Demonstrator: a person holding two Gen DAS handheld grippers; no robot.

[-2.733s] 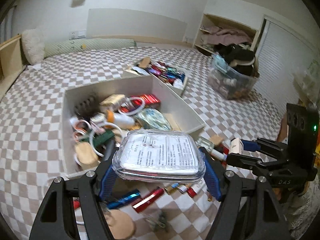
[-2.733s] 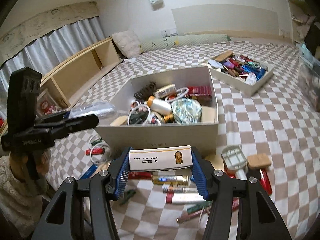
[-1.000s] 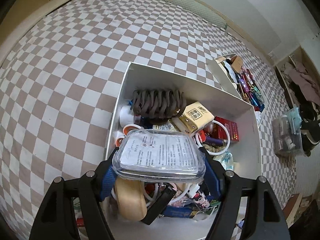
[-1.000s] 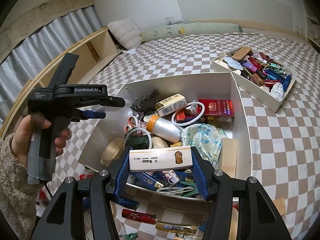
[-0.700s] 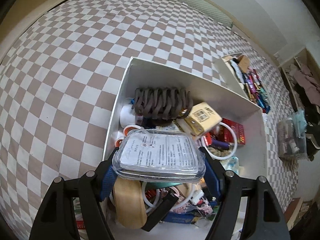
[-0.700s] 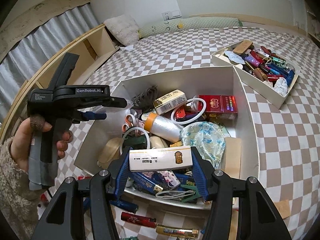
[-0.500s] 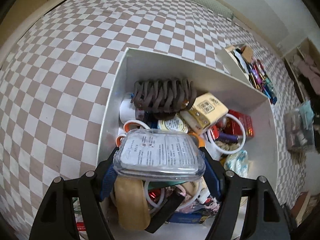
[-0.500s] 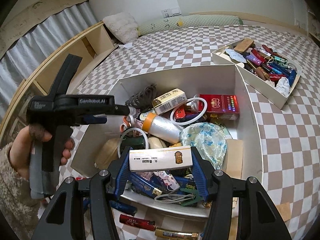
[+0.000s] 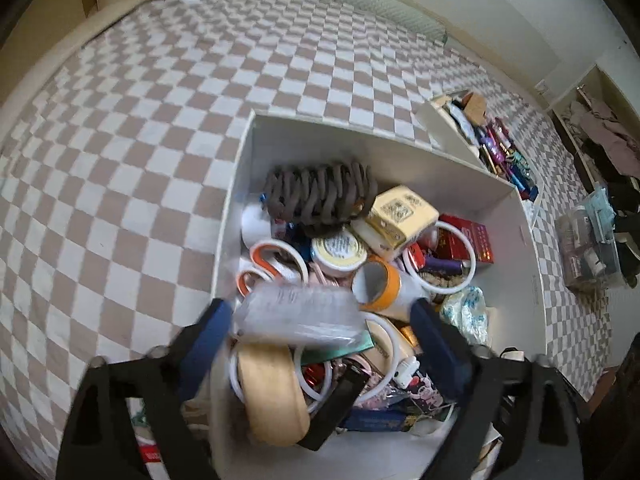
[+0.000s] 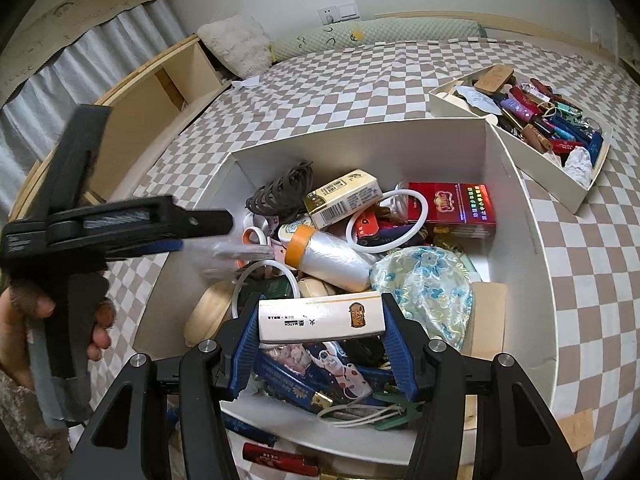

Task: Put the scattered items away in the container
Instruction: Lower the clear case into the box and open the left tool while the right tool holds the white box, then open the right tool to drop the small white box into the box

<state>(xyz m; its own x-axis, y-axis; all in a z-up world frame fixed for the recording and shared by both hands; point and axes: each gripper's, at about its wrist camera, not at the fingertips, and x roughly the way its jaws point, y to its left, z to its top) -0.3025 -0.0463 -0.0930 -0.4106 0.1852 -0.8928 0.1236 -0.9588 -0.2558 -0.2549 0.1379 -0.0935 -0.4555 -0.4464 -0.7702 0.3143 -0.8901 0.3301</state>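
The big white box (image 9: 372, 144) (image 10: 516, 184) on the checkered bed is full of small items. My left gripper (image 9: 320, 324) is over its near left corner with the fingers spread apart. The clear plastic case (image 9: 298, 312) is blurred between them, dropping free of the pads; it also shows in the right wrist view (image 10: 228, 252) just off the left gripper (image 10: 208, 236). My right gripper (image 10: 320, 320) is shut on a white matchbox (image 10: 320, 316) and holds it above the box's near side.
A smaller white tray (image 9: 448, 120) (image 10: 576, 188) of pens and lighters stands beside the box's far right corner. Loose lighters (image 10: 280, 458) lie on the bed in front of the box. A clear bin (image 9: 588, 248) stands at the right. A wooden bed frame (image 10: 132, 120) runs along the left.
My left gripper has opened and the clear plastic case has slipped out and is falling into the box. My right gripper moved slightly further over the box with the matchbox.
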